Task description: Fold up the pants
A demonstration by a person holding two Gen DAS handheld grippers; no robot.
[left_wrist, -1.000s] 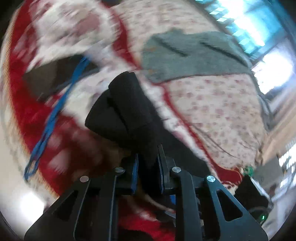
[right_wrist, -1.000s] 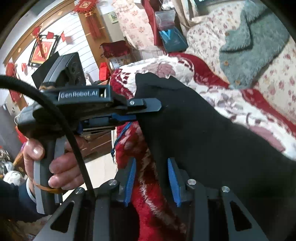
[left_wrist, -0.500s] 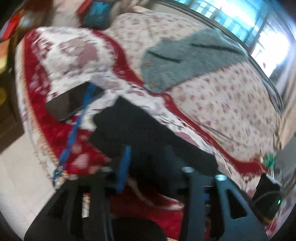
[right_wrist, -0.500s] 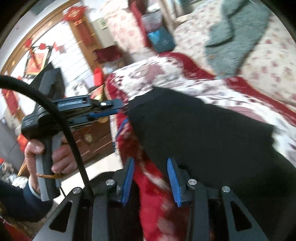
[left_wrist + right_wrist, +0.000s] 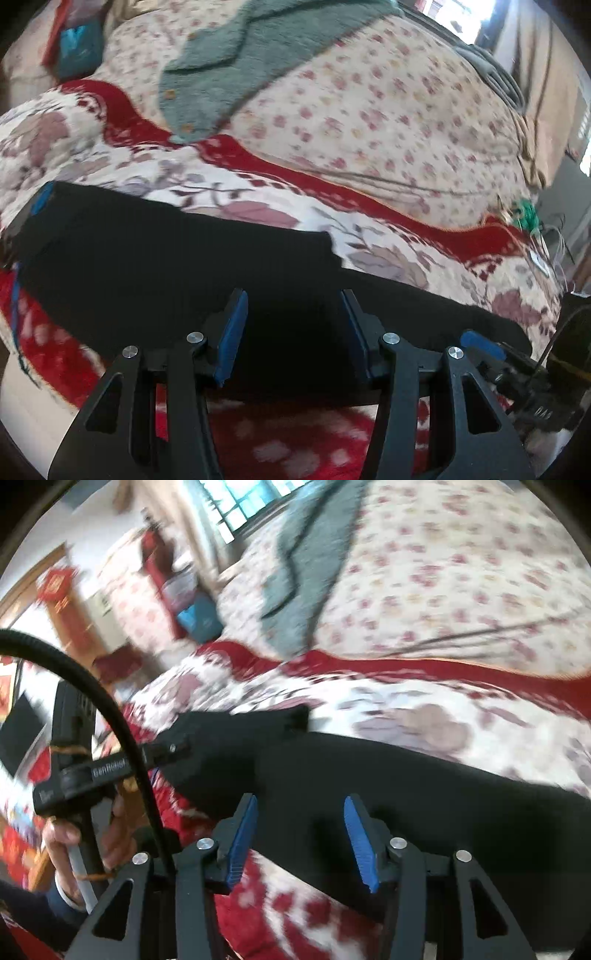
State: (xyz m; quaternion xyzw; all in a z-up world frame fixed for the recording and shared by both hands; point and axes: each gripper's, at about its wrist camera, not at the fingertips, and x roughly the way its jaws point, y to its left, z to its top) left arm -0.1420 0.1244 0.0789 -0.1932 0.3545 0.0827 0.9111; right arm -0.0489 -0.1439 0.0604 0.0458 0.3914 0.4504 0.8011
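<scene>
The left gripper (image 5: 293, 332) has its two blue-padded fingers (image 5: 231, 336) spread wide, with nothing pinched between them; only the dark cloth of the black pants (image 5: 166, 266) shows in the gap, lying below and just ahead of the tips. The right gripper (image 5: 301, 840) is likewise spread, its blue pads (image 5: 356, 843) standing apart over the same garment (image 5: 406, 786), gripping nothing.

From the left fingers the pants spread as a flat dark band running across the view, stretching far to the left of the tips and to the right as well, where the other tool's blue-tipped jaw end sits at the cloth's edge. The far edge of the band steps just beyond the right fingertip. From the right fingers the pants run ahead and off to the right, with a folded corner a little beyond and left of the tips. Beside that corner, left of the fingers, the left tool is seen from the side, held by the person's left hand (image 5: 92, 830), its tip touching or just at the cloth; whether it presses there is too blurred to tell.

Under the pants lies a red and cream floral blanket (image 5: 258, 206). Beyond it, farther from the fingers, is a cream flowered bedspread (image 5: 388, 122), and on that, well apart from the pants, a grey-green fleece garment (image 5: 229, 66)
</scene>
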